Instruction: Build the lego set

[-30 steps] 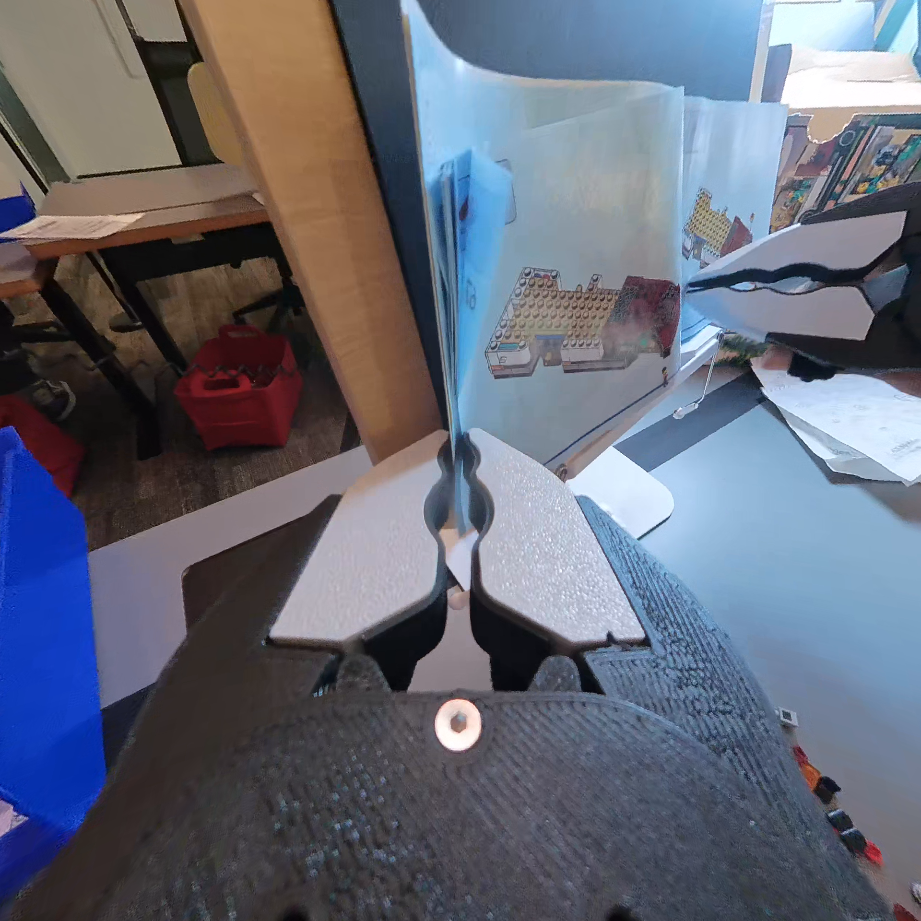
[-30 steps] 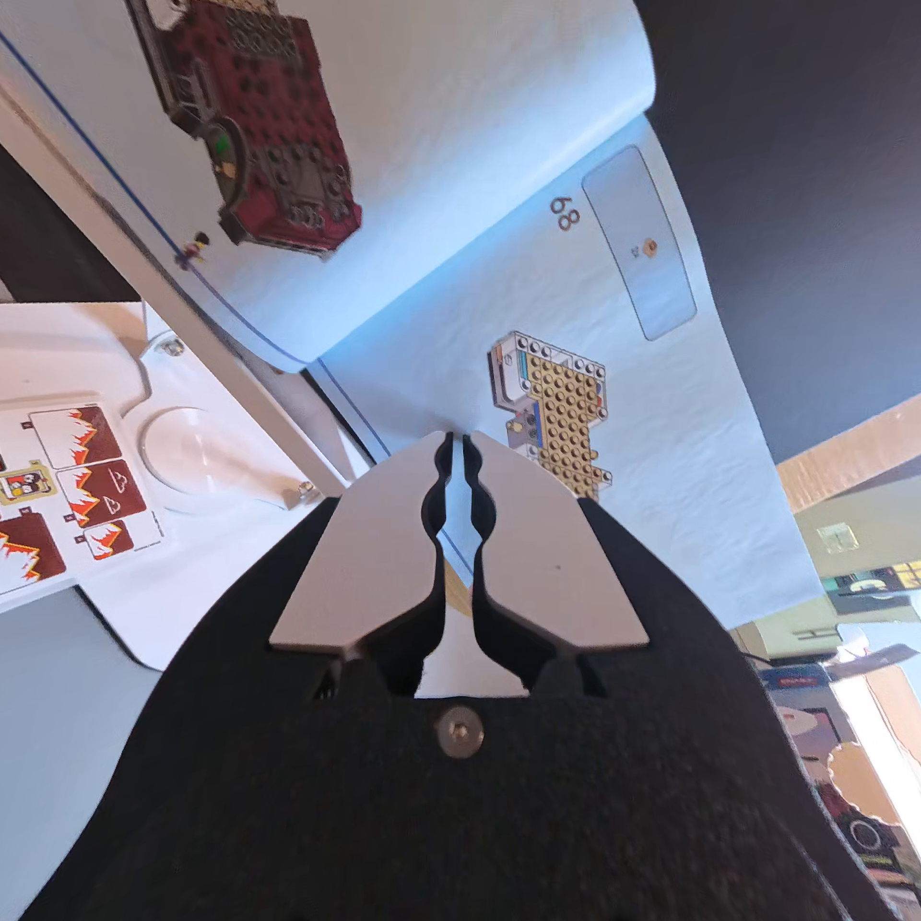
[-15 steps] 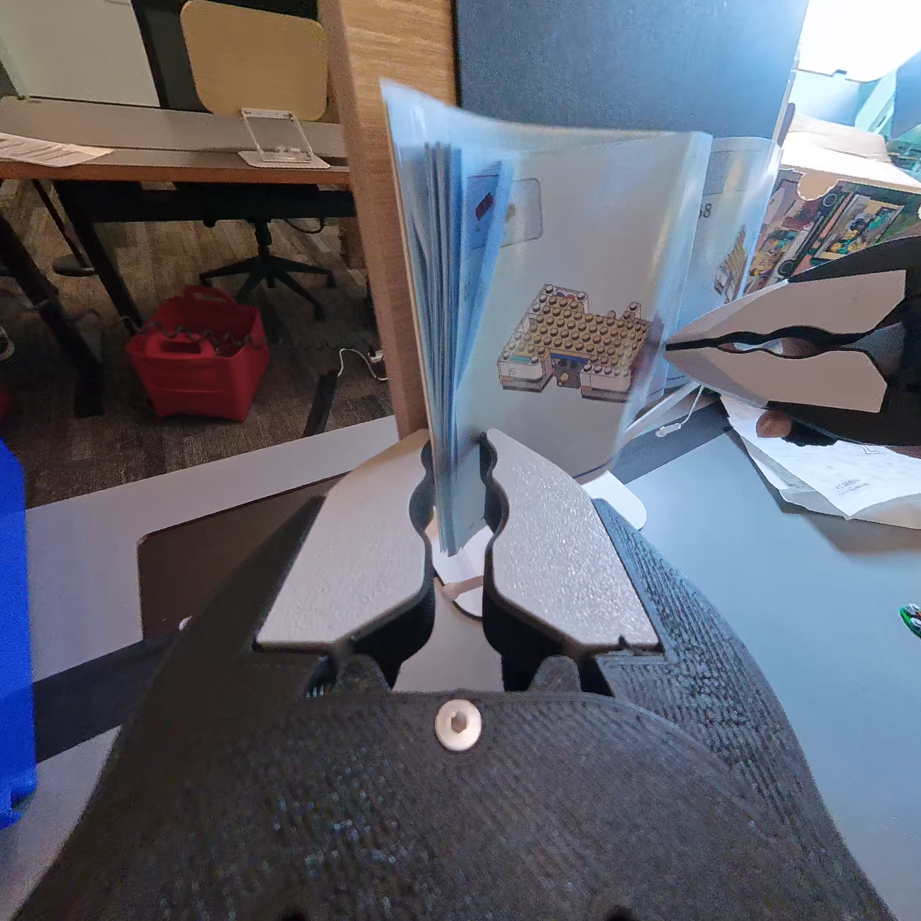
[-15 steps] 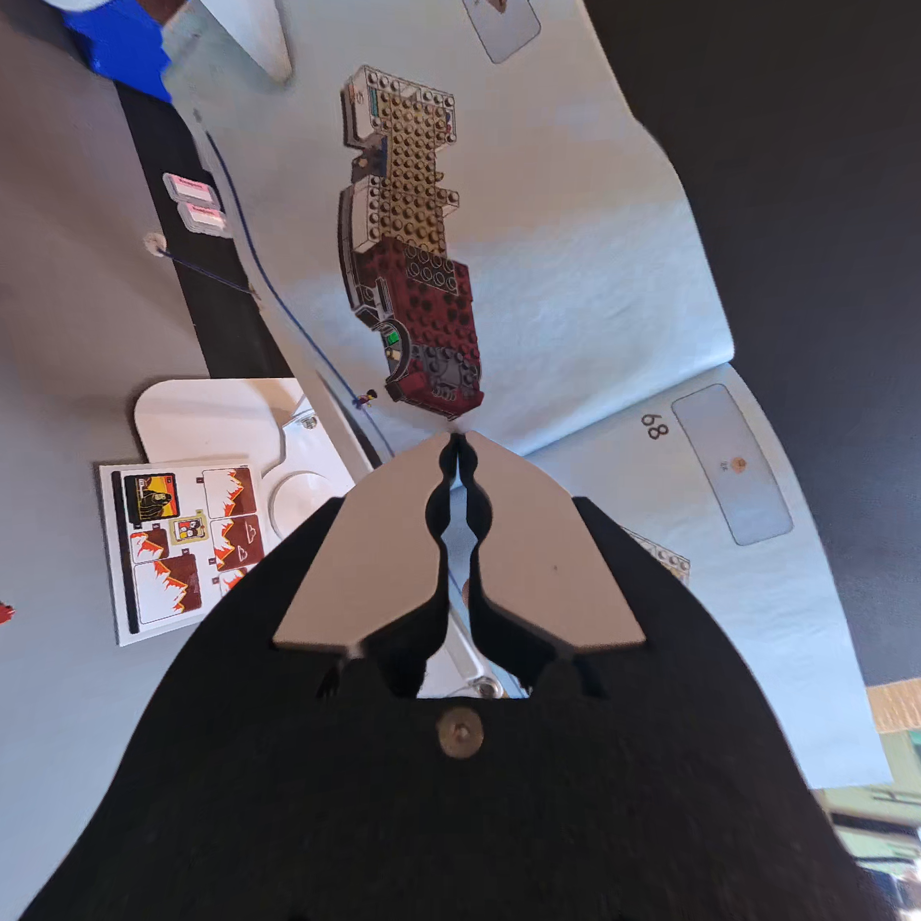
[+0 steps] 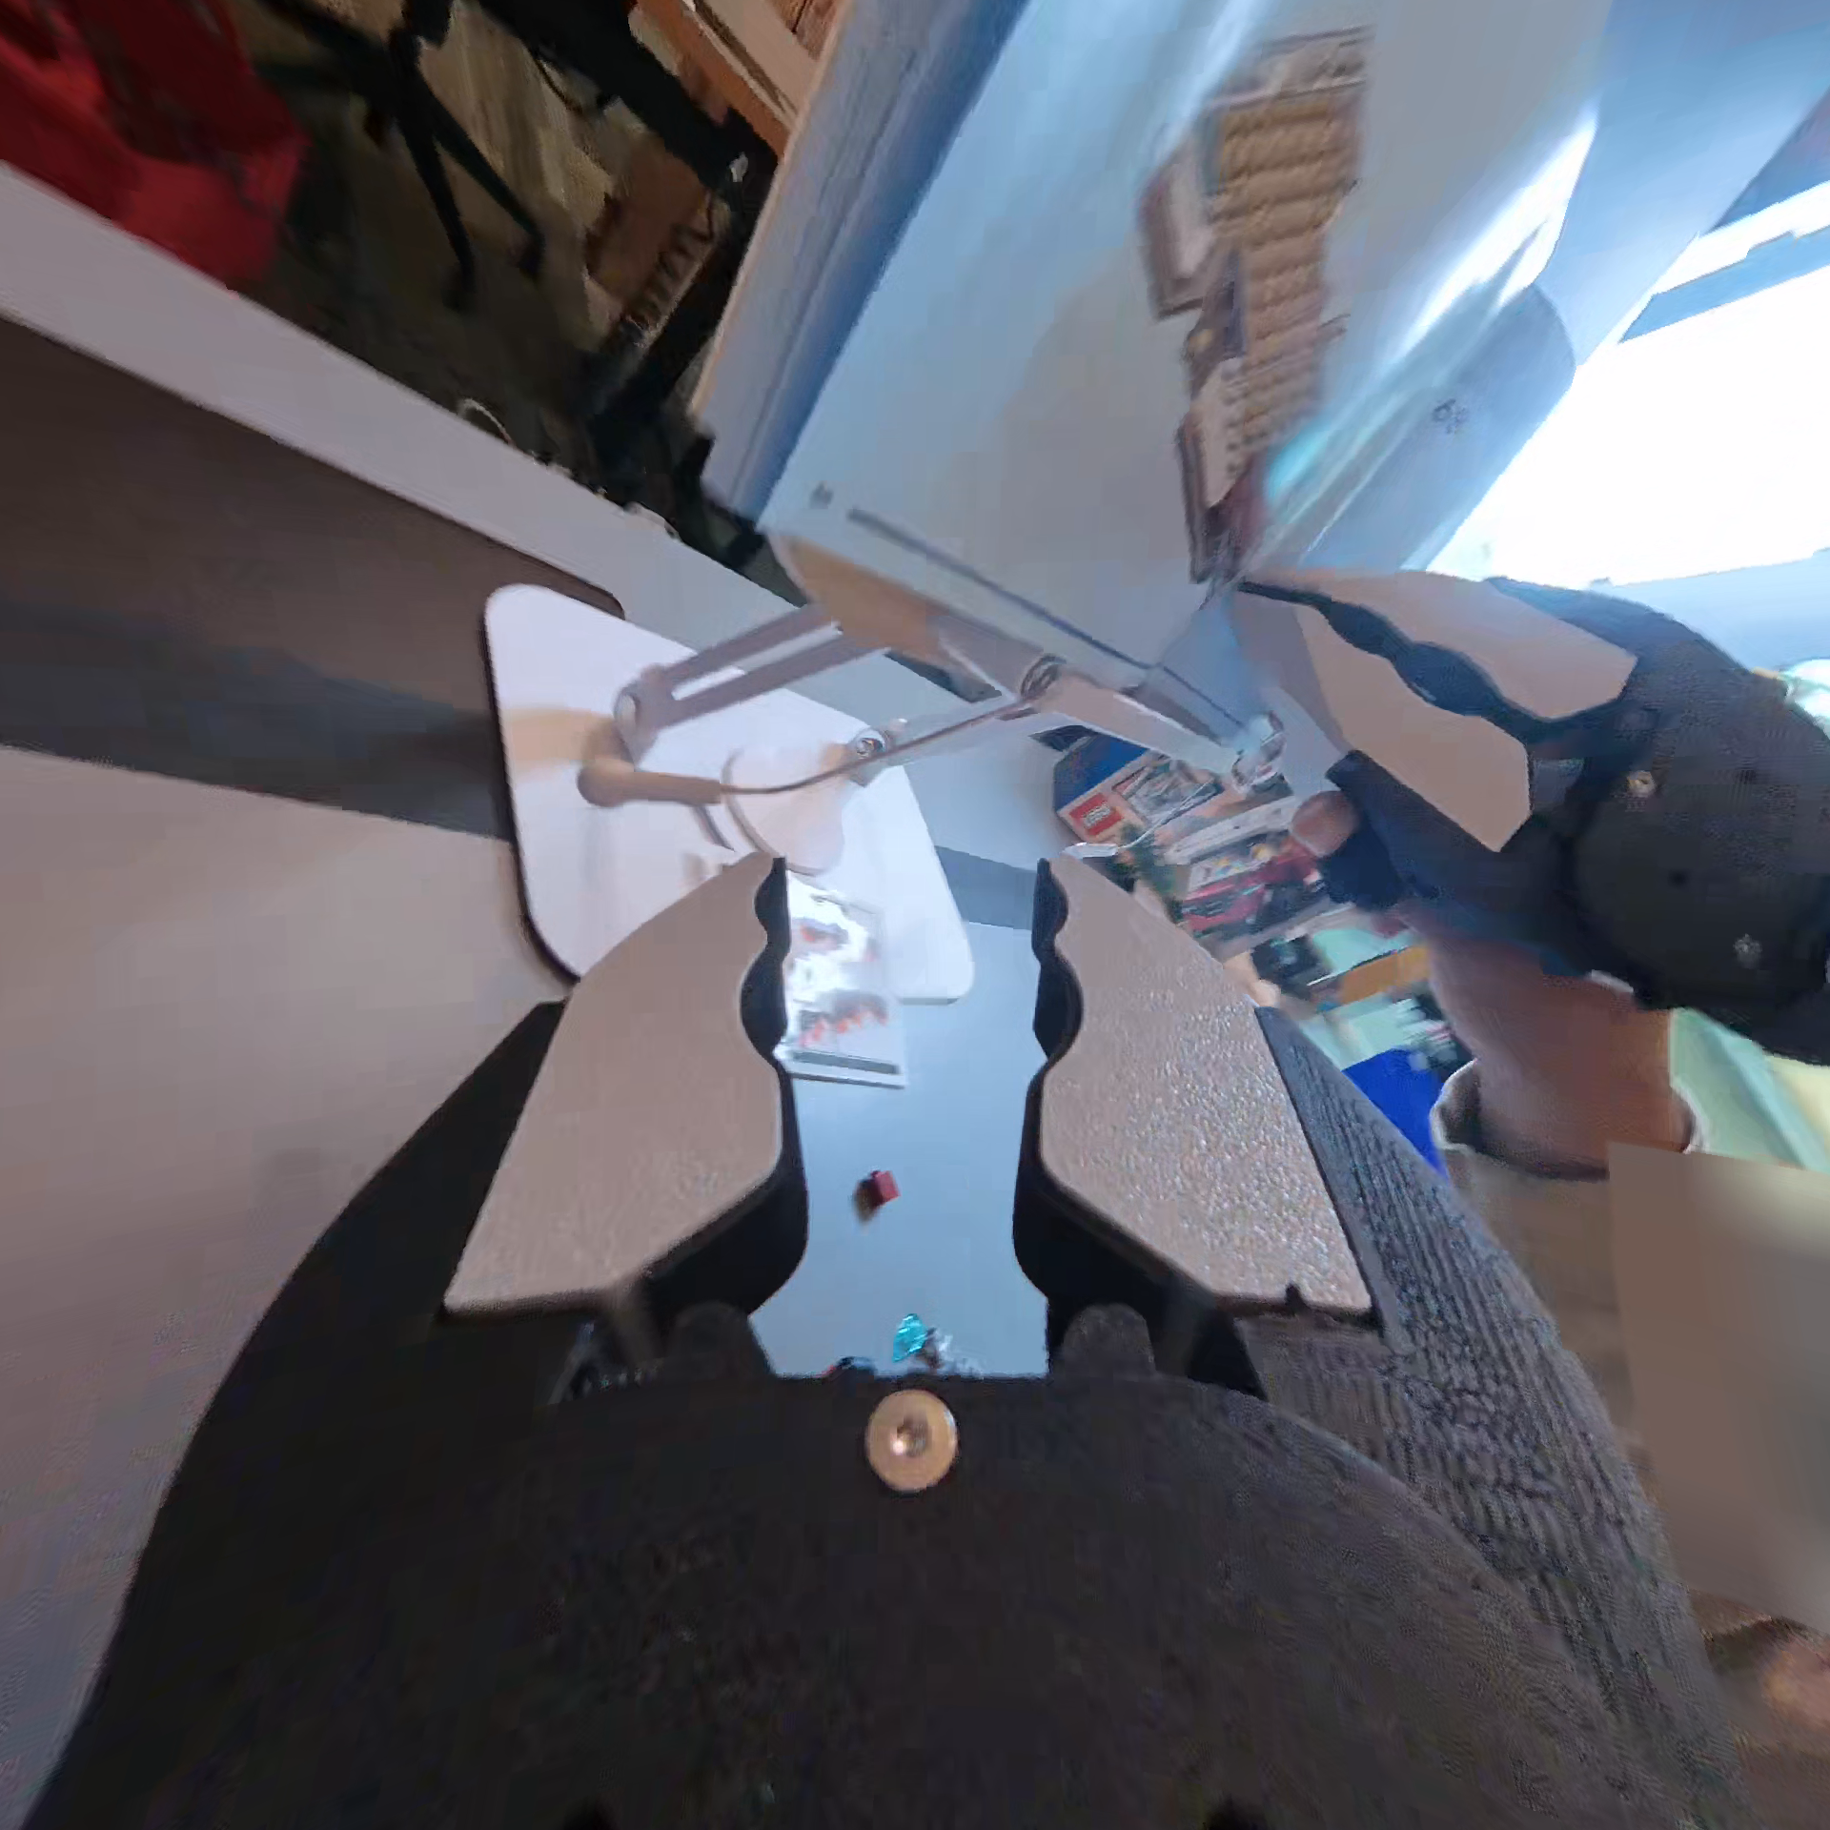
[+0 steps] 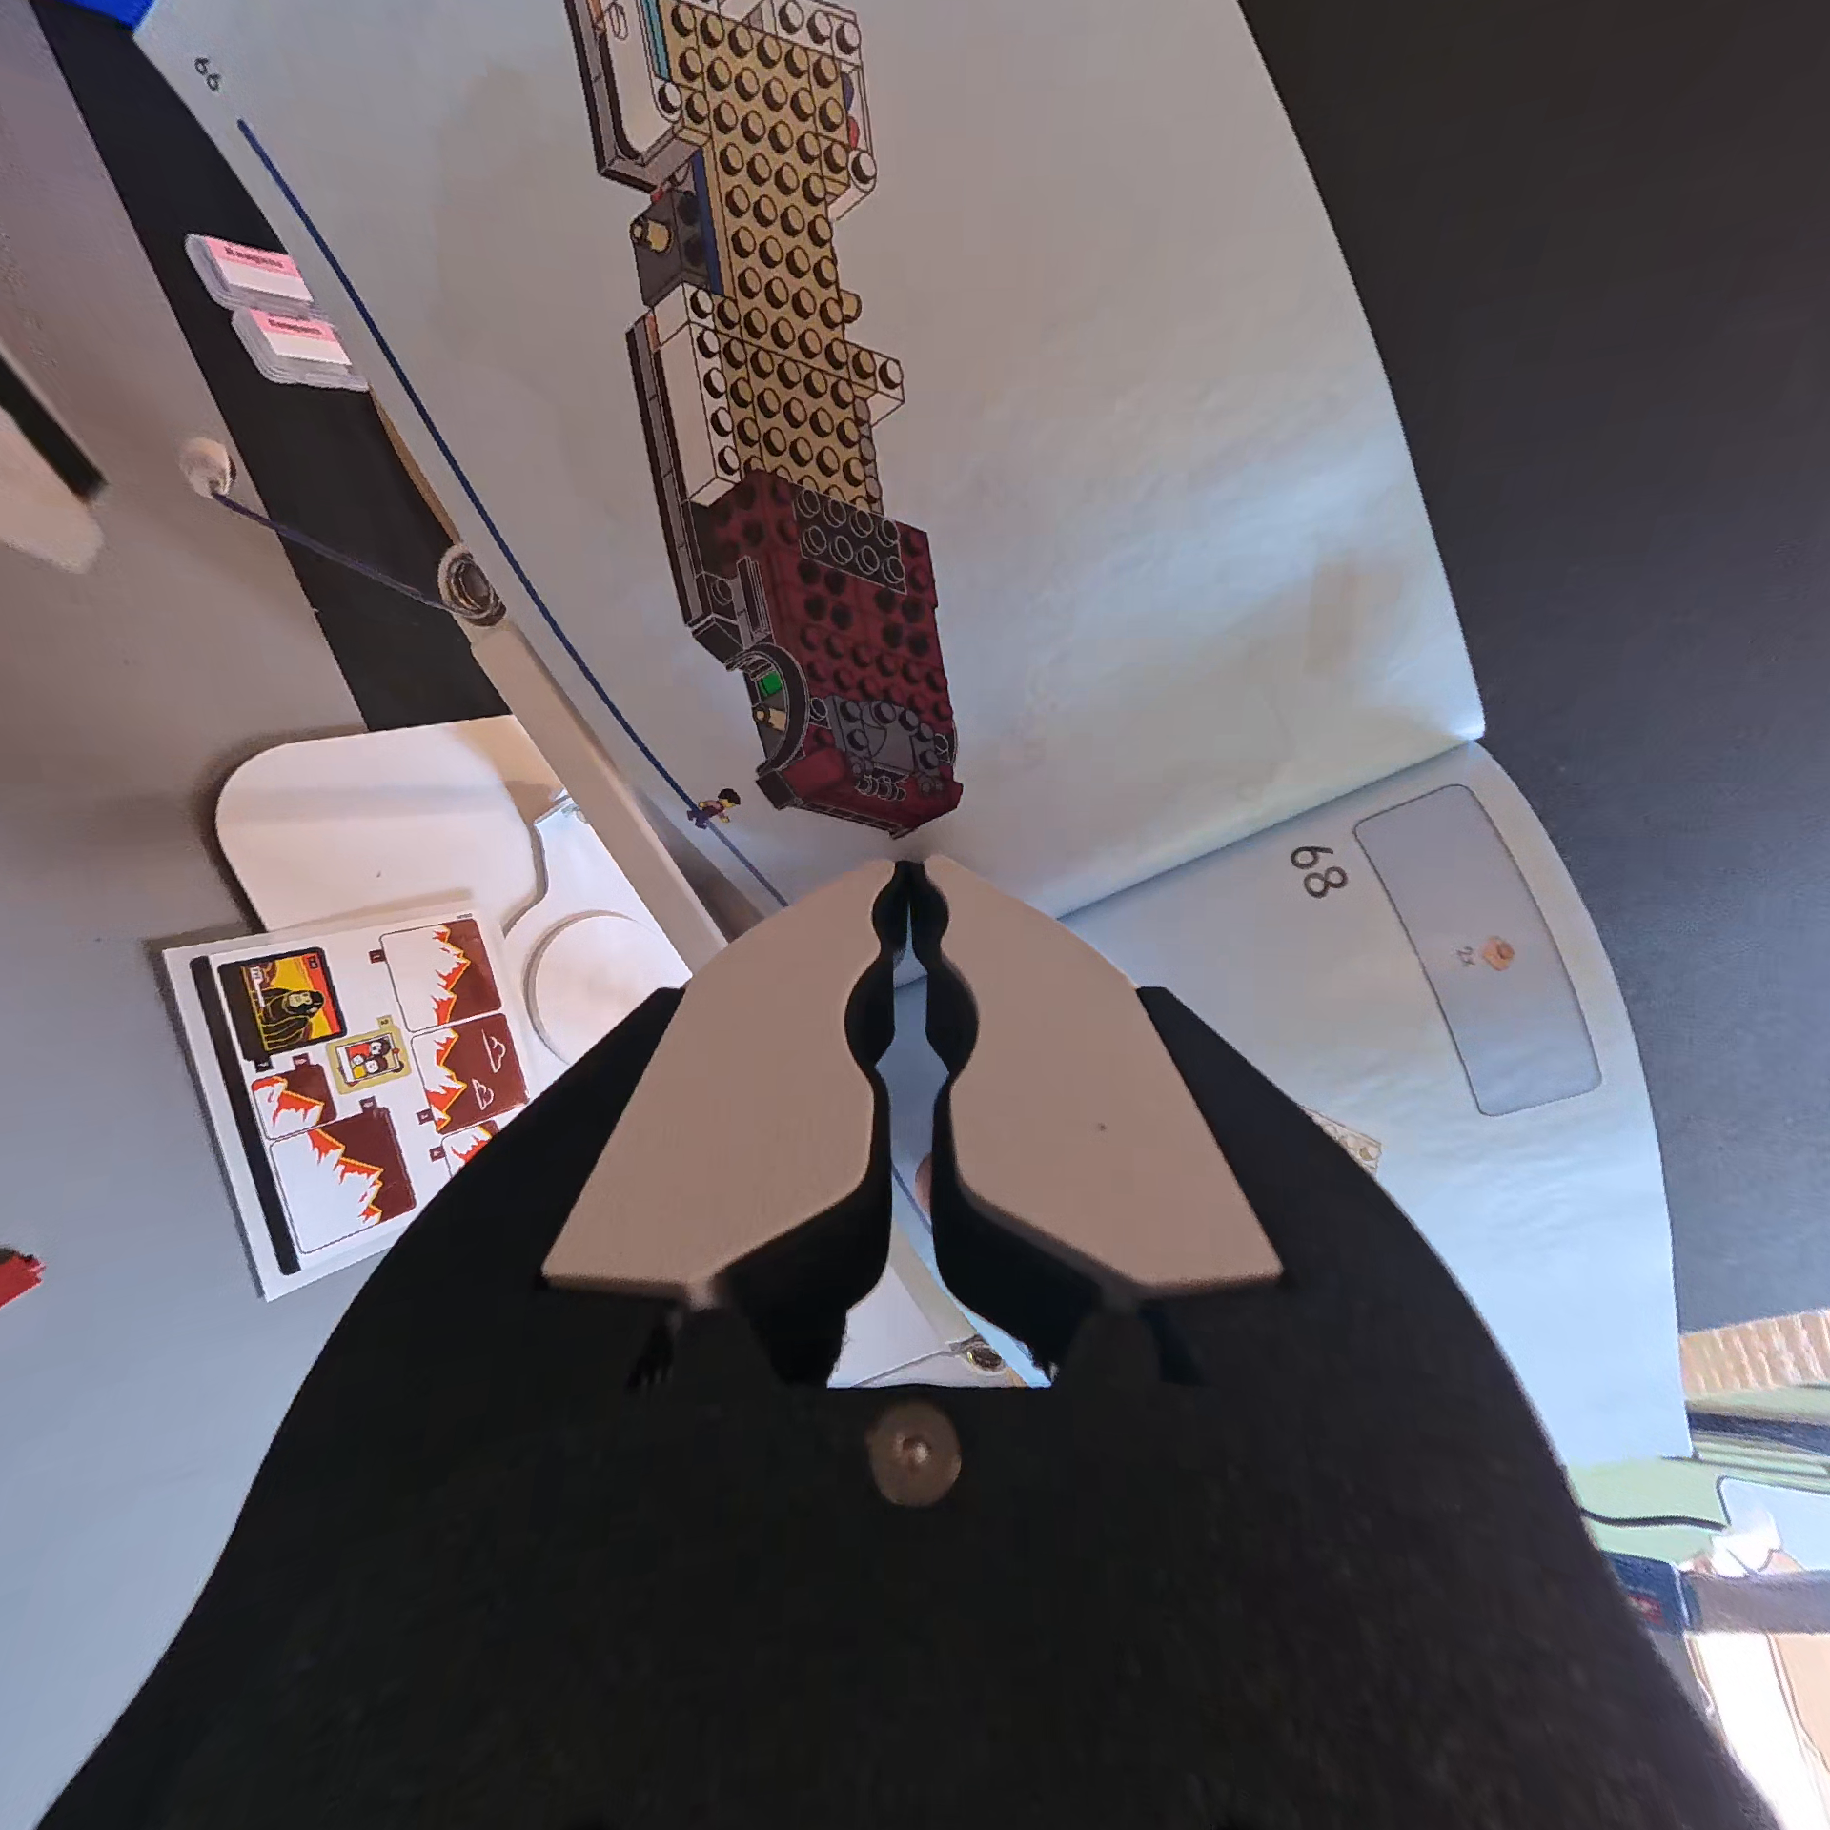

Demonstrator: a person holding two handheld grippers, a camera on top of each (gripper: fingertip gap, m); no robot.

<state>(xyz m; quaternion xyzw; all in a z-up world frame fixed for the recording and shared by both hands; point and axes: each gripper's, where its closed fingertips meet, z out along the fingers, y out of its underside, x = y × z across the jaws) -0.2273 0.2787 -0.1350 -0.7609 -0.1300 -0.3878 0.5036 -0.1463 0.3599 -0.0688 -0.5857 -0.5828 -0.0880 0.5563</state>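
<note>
Left gripper [image 5: 906,881] lower centre, jaws wide apart, nothing between; sticker sheet [image 5: 842,990] and small red brick [image 5: 875,1188] on counter [image 5: 198,941] beyond. Booklet [image 5: 990,347] on white stand [image 5: 614,792], upper centre: thin, floppy glossy pages, light, tear-prone; take page by edge. Right gripper [image 6: 909,871] jaws closed, tips at page lower edge [image 6: 1139,693]; pinch unclear.

Motion blurs the booklet page [image 5: 1258,248] at upper right of the left wrist view; the red object [image 5: 119,129] at upper left is cut off, and the boxes [image 5: 1238,871] at centre right stay indistinct
</note>
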